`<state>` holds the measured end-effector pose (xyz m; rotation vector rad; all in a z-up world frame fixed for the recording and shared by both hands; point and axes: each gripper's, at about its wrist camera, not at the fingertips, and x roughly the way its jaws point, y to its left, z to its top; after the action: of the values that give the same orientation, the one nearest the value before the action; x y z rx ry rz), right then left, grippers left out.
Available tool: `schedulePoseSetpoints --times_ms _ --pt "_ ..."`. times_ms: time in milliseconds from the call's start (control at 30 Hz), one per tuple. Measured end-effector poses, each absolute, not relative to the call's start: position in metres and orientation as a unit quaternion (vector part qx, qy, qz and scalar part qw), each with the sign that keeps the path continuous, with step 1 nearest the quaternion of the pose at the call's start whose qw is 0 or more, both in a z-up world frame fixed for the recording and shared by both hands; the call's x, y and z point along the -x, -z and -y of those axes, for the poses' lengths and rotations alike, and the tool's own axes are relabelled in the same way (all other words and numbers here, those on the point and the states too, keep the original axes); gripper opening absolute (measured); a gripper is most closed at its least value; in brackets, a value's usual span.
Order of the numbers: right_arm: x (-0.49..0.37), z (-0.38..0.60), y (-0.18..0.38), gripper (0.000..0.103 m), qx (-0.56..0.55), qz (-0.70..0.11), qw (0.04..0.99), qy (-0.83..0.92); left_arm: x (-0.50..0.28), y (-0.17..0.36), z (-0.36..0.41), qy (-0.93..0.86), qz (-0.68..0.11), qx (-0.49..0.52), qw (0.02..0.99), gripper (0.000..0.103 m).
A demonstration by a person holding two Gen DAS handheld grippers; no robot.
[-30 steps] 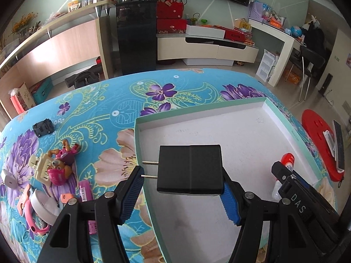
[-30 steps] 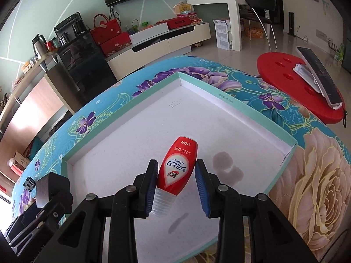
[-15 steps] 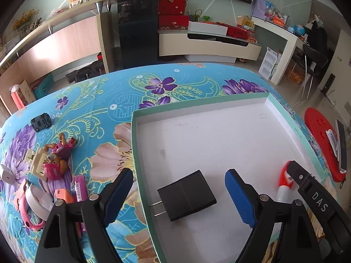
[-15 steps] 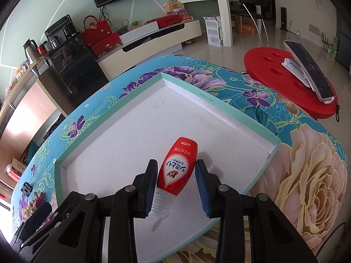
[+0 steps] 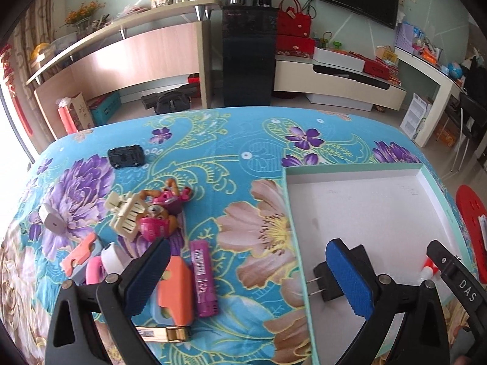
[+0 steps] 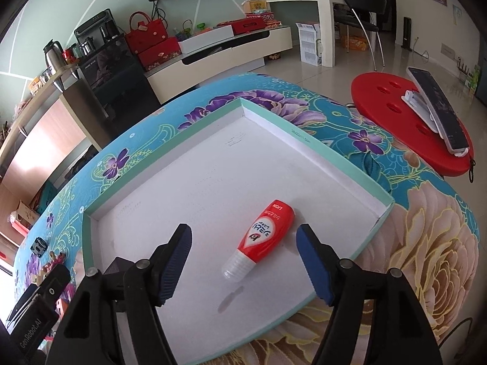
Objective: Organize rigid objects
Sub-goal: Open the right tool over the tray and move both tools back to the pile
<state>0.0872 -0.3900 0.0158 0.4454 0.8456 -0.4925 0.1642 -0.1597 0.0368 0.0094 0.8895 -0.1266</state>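
A: left gripper (image 5: 246,276)? 
B: jaws wide, just been opening, nothing gripped. One blue pad hangs over the toy pile, the other over the tray (image 5: 293,213) edge

A: where's the charger? 
B: black plug (image 5: 324,279) flat on the tray floor at the near-left corner, prongs toward 9 o'clock, partly behind the right pad

A: right gripper (image 6: 243,261)? 
B: also spread, jaws just been opening. Red bottle (image 6: 264,237) lies between the pads but clear of both, on the tray floor, clear cap toward 7 o'clock, base toward 1

A: still outside the tray? 
B: on the flowered cloth (image 5: 243,158) at 9 o'clock of the tray: pink toy dog (image 5: 158,216), cream hair clip (image 5: 126,216), purple tube (image 5: 202,276), orange piece (image 5: 176,292). Black toy car (image 5: 126,155) further out at 11
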Motion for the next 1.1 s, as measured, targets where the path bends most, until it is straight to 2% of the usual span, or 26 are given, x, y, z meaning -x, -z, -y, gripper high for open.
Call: schedulePoseSetpoints --times_ms 600,1100 --pt "-0.114 0.315 -0.036 0.084 -0.139 -0.389 0.898 0.153 -0.139 -0.052 0.007 -0.091 -0.419 0.072 0.9 0.103" --pt "-0.139 0.212 -0.036 0.084 -0.103 -0.394 0.913 0.01 -0.121 -0.044 -0.07 -0.143 -0.43 0.129 0.882 0.103"
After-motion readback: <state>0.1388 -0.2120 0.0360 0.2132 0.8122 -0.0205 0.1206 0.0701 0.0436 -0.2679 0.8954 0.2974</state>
